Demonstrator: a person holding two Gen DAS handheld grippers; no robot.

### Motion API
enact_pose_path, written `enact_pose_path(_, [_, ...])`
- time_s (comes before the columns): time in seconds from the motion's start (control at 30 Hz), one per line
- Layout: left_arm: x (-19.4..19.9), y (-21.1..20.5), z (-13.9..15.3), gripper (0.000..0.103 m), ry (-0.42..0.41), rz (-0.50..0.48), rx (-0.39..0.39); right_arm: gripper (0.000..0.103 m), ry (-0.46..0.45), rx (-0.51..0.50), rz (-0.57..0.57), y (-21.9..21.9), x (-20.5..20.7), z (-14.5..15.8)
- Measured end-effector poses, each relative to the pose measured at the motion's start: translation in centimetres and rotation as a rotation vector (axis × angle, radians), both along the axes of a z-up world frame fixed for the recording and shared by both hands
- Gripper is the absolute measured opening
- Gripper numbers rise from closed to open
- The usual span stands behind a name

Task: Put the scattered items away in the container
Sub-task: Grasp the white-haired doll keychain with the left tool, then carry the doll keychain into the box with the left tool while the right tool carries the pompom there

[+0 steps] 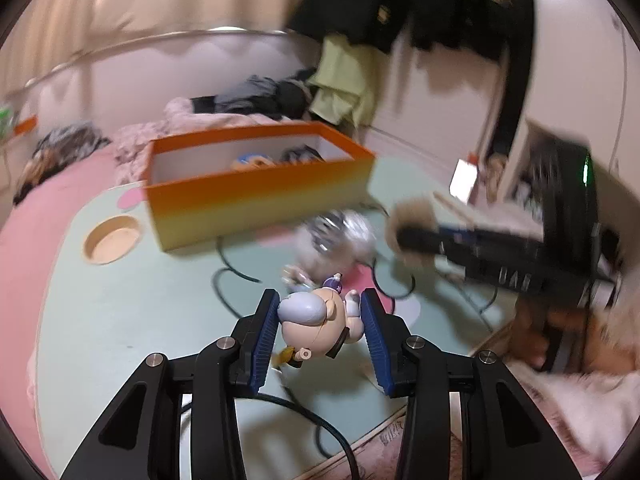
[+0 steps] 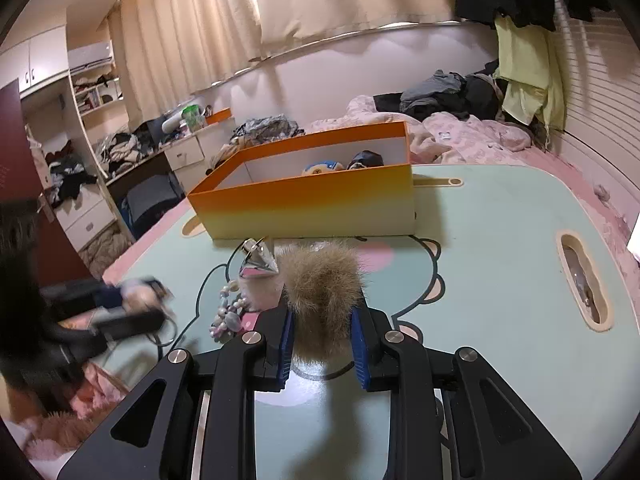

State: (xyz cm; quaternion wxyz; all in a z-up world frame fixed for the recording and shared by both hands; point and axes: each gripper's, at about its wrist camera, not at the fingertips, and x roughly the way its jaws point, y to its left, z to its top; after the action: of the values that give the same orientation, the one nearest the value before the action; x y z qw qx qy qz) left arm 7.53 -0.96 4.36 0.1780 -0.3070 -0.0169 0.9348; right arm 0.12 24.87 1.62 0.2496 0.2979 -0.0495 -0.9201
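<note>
One pale green table [image 2: 500,220] carries one orange box [image 2: 304,204], two items showing inside it; only the right wrist view shows the bead string [image 2: 228,314] beside the silver pouch [image 2: 258,260]. The right gripper [image 2: 322,340] clamps one fur pom-pom [image 2: 324,284] above the table. The left gripper [image 1: 318,336] closes on one figurine [image 1: 316,320], low over the tabletop

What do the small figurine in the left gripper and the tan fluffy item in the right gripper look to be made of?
Small bald-headed figurine: likely hard plastic or vinyl, smooth with soft glare. Tan fluffy pom-pom: fur or faux fur, long loose fibres. Orange-to-cream box: probably matte cardboard, thin straight walls.
</note>
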Motion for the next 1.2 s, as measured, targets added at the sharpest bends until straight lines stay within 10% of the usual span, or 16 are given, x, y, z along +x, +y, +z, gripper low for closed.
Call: enact_pose_path(1.2, [-1.0, -1.4, -1.7, 0.04, -0.037, 0.08, -0.014, 0.027, -0.016, 0.02, 0.016, -0.5, -0.1, -0.4])
